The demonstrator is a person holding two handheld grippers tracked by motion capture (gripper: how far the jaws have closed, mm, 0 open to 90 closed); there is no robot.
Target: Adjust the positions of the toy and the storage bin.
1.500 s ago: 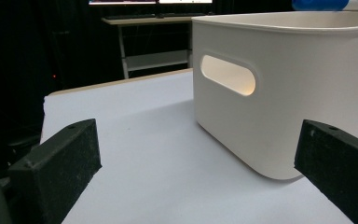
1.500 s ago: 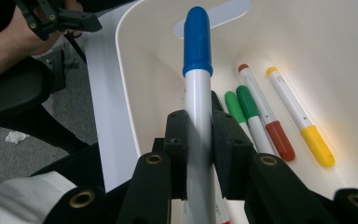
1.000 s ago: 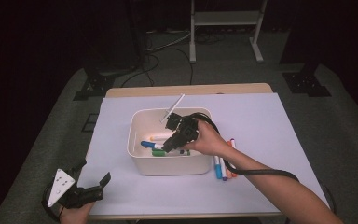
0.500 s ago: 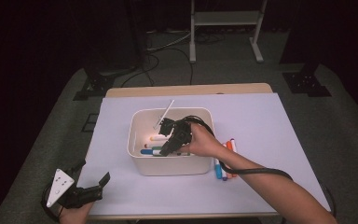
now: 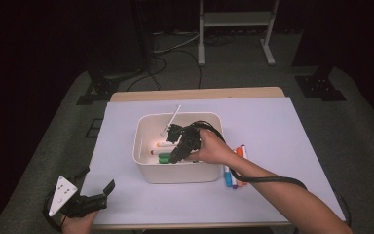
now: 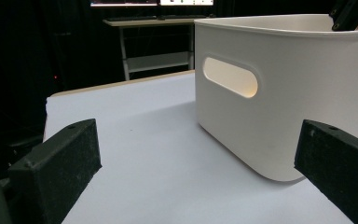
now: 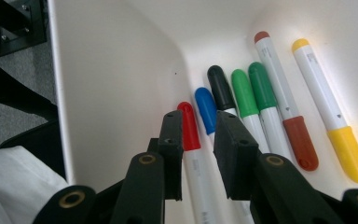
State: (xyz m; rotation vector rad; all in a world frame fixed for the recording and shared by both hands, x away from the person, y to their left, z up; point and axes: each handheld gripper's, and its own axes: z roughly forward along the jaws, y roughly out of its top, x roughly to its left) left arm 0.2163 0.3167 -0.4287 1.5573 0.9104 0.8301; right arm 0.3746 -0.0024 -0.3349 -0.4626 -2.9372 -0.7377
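Note:
A white bin (image 5: 141,146) stands mid-table with several markers lying in it. My right gripper (image 5: 174,135) reaches into it from the right. Its jaws are shut on a red-capped marker (image 7: 189,126), which lies along the bin's near wall (image 7: 112,88). Beside that marker lie blue (image 7: 206,109), black (image 7: 220,86), two green, brown (image 7: 284,102) and yellow (image 7: 328,102) markers. My left gripper (image 5: 97,180) rests at the table's front left corner, open and holding nothing. In its own view the left gripper (image 6: 196,163) faces the bin (image 6: 284,93), whose handle slot shows.
Several loose markers (image 5: 233,168) lie on the table just right of the bin, under the right wrist. A thin white rod (image 5: 171,118) slants across the bin's far rim. The right gripper's black cable (image 5: 268,179) loops over the forearm. The pale sheet (image 5: 272,131) covers the table.
The right gripper has moved left and lower inside the bin, and the white rod shifted with it. The left gripper has stayed where it was.

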